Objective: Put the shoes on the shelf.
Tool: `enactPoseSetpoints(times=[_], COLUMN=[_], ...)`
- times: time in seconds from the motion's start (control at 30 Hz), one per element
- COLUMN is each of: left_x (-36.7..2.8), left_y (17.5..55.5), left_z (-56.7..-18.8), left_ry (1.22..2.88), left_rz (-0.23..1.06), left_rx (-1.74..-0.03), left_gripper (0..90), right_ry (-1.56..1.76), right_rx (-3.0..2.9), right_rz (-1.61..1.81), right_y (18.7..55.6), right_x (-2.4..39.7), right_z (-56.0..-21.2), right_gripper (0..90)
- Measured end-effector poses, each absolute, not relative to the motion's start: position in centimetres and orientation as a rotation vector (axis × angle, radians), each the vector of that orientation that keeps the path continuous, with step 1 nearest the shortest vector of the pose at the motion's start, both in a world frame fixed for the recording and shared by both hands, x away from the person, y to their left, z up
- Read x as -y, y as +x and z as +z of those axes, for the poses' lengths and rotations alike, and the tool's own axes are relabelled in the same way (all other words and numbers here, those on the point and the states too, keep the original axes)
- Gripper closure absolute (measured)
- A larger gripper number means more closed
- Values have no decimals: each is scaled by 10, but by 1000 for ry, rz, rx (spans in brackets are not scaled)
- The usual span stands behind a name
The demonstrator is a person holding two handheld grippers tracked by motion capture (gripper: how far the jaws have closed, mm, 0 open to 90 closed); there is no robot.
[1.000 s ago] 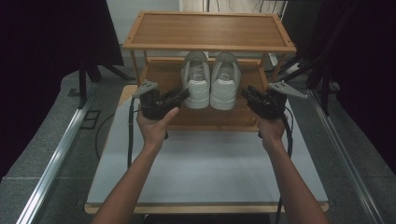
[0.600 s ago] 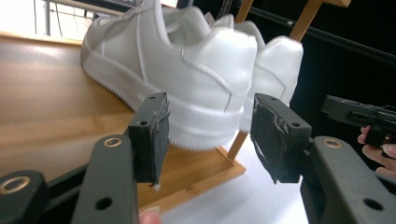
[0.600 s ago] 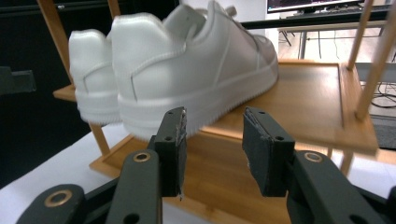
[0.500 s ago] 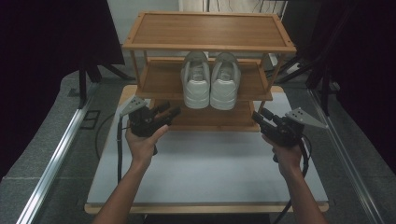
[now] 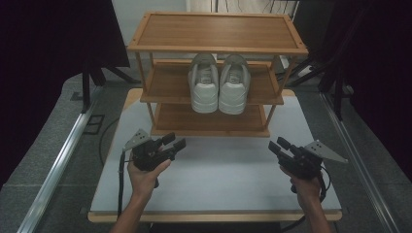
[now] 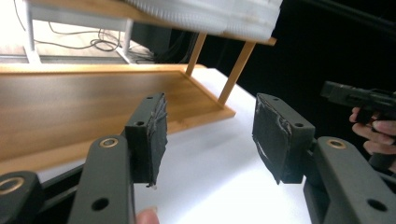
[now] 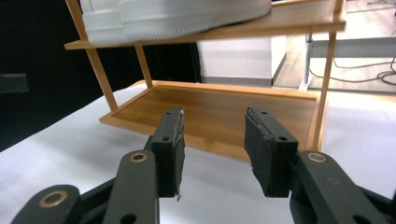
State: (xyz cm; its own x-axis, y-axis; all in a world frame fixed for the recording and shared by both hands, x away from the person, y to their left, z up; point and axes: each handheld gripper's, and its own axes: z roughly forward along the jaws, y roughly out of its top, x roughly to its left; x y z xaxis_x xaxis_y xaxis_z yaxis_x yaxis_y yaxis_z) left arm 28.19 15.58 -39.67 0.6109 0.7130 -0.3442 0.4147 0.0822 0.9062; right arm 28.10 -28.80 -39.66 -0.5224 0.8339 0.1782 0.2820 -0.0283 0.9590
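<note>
I've got both hand-held grippers low over the white tabletop (image 5: 218, 179), in front of the three-tier wooden shoe rack (image 5: 214, 46). Left hand-held gripper (image 5: 176, 141) sits at the tabletop's left side, jaws pointing up-right toward the rack's bottom shelf (image 5: 209, 121). Its jaws have just been opening; in the left gripper view they stand wide apart w/ nothing between the pads (image 6: 156, 135), only bare tabletop and the bottom shelf's front edge beyond. Right hand-held gripper (image 5: 278, 145) is at the tabletop's right side, jaws pointing up-left. Its jaws have just been opening too; in the right gripper view they stand about half apart, pads (image 7: 173, 149) empty, aimed at the bottom shelf.

Nearest things to me: a pair of white sneakers (image 5: 218, 85) on the rack's middle shelf (image 5: 165, 87), side by side, touching or nearly so, toes toward me and overhanging the shelf's front edge a bit. Both grippers are well apart from them, below and to either side. In both gripper views the white soles show at the top, resting on the middle shelf. Top shelf is bare wood. From the left gripper view I also see the other hand (image 6: 373, 135) w/ its gripper at far right.
</note>
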Motion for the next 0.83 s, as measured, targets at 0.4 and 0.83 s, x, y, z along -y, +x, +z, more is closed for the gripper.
enactPoseSetpoints(times=[0.4,0.83], left_x=[-166,-170], left_y=[273,273], left_z=[-423,-429], left_ry=[1569,1550], left_rz=[226,199], left_rx=[-1029,-1059], left_gripper=[446,439], right_ry=[1224,1267], right_rx=[-1823,-1818], right_rz=[1544,1481], right_y=[267,270], right_x=[295,293], right_z=[-426,-433], right_gripper=[571,404])
